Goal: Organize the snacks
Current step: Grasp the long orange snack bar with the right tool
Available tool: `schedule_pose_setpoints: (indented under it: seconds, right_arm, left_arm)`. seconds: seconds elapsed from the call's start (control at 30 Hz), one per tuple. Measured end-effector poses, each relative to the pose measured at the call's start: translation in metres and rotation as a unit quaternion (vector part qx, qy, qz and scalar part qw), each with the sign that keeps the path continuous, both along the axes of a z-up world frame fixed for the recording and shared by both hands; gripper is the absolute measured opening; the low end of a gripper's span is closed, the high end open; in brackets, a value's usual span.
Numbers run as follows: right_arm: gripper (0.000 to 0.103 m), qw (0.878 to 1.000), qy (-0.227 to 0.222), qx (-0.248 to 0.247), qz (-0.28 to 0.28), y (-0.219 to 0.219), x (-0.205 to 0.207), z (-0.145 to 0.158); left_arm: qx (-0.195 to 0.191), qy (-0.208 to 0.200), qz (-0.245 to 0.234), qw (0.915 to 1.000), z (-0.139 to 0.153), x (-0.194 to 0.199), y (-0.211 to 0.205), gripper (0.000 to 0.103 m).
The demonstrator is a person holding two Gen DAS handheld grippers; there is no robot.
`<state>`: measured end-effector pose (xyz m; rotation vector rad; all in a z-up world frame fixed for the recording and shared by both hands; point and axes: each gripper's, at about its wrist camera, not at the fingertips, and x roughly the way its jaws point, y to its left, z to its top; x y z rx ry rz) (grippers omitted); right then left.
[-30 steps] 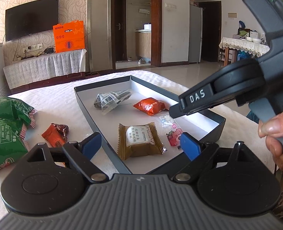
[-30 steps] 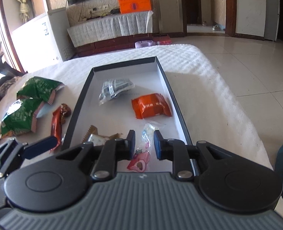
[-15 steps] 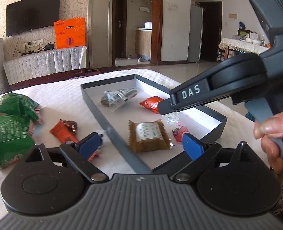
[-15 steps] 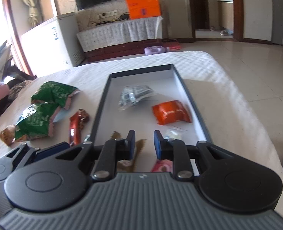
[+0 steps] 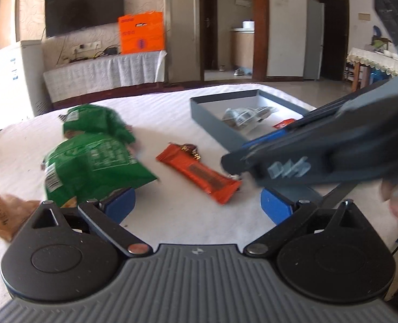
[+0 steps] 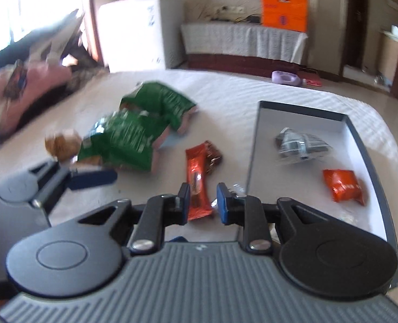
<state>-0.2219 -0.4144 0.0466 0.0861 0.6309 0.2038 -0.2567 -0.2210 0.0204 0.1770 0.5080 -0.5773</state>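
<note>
A white textured cloth-covered table (image 6: 252, 91) is seen in both wrist views, with snacks spread over it. The left gripper (image 5: 197, 204) is held low over the cloth with its blue-padded jaws spread wide and nothing between them. Just beyond that gap lies a long orange wrapped snack bar (image 5: 199, 175), set diagonally, with a small dark brown candy wrapper (image 5: 189, 148) touching its far end. To the left of the bar two crumpled green snack bags (image 5: 91, 156) are piled one against the other, and a tan paper-wrapped pastry (image 5: 5, 216) lies at the near left edge.

The right gripper (image 6: 203, 202) is seen with its jaws drawn close together, a narrow gap left between them; the near end of the orange bar (image 6: 197, 185) appears in that gap, below the pads (whether the pads touch it cannot be told from these blurred views). In the left wrist view the right gripper's body (image 5: 320, 158) reaches in from the right, its tip just beside the bar's near end.

On the right of the table a shallow dark grey rectangular tray with a white floor (image 6: 252, 145) is set. Inside it a silver-grey crinkled packet (image 6: 298, 145) lies toward the far end, and an orange foil pillow pack (image 6: 344, 187) lies nearer, well apart from it. A small clear wrapper (image 6: 235, 188) is glimpsed just outside the tray's near left wall.
</note>
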Motion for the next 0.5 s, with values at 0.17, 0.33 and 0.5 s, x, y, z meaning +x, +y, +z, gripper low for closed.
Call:
schedule_pose_setpoints:
  seconds: [0.17, 0.33, 0.5]
  right_arm:
    - [0.024, 0.998, 0.029, -0.05, -0.015, 0.021, 0.026, -0.012]
    - [0.026, 0.996, 0.049, -0.074, -0.001, 0.032, 0.045, -0.021]
    - [0.034, 0.996, 0.056, -0.074, -0.001, 0.03, 0.057, -0.024]
  left_arm:
    - [0.02, 0.003, 0.004, 0.9998, -0.005, 0.001, 0.006, 0.101]
    - [0.026, 0.012, 0.008, 0.9996, -0.009, 0.005, 0.011, 0.101]
    - [0.023, 0.022, 0.009, 0.9994, -0.009, 0.008, 0.009, 0.101]
